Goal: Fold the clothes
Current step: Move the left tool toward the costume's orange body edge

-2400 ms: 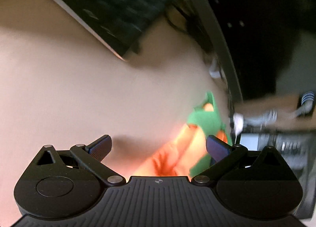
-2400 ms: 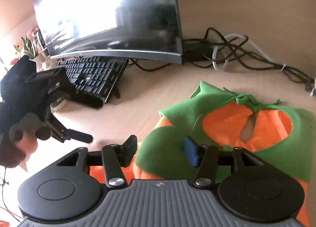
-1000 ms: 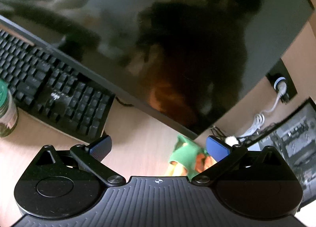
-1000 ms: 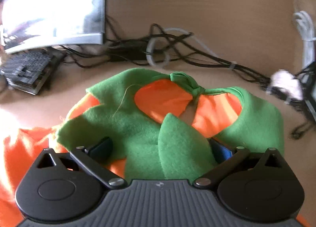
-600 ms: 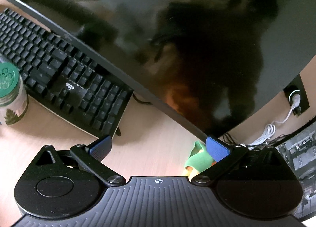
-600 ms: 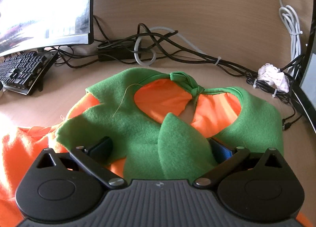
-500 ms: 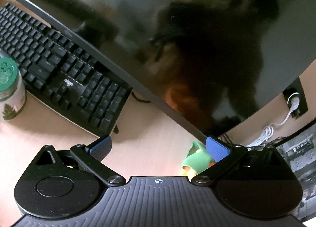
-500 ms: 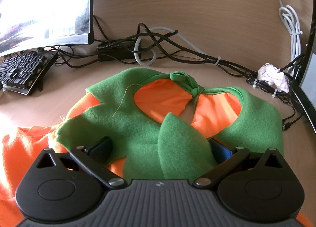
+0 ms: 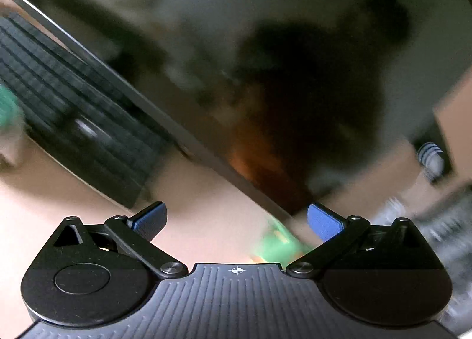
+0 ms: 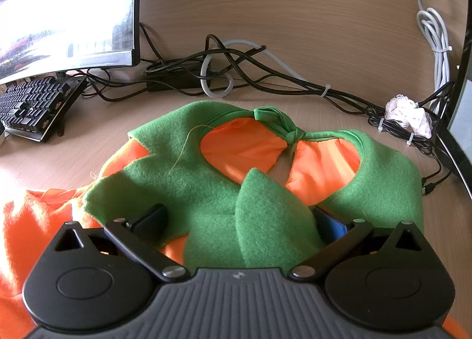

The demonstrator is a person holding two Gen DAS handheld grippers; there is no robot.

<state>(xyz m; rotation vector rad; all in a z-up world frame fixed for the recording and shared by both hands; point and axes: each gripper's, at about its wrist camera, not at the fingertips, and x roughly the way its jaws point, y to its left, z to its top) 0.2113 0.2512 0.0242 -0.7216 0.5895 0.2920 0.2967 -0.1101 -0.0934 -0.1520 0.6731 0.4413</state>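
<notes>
Orange and green fleece made up the garment (image 10: pixel 183 179), a small costume piece lying spread on the pale wooden worktop (image 10: pixel 309 103). Its green leaf-shaped collar surrounded an orange neck opening, and a knotted green tie (image 10: pixel 290 131) crossed the top of that opening. The right gripper (image 10: pixel 240 222) sat low over the near edge of the cloth with its fingers (image 10: pixel 150 221) spread wide, one pointed green flap lying between them; nothing was pinched. Behind the garment a tangle of black and white cables (image 10: pixel 230 73) ran along the back of the worktop, with a crumpled white wad (image 10: pixel 408 113) among them to the right. A curved monitor (image 10: pixel 65 14) glared with reflected light at the left, and a black keyboard (image 10: pixel 32 106) sat tilted beneath it. The left gripper (image 9: pixel 237 219) was held apart from the cloth, its view smeared by motion blur, its blue-padded fingers (image 9: pixel 323 221) wide apart and holding nothing. Ahead of it stood the dark monitor screen (image 9: pixel 265 59) and the keyboard (image 9: pixel 67 121), and only a blurred scrap of the green and orange garment (image 9: pixel 278 246) showed low between the fingers, on the worktop (image 9: pixel 206 206).
</notes>
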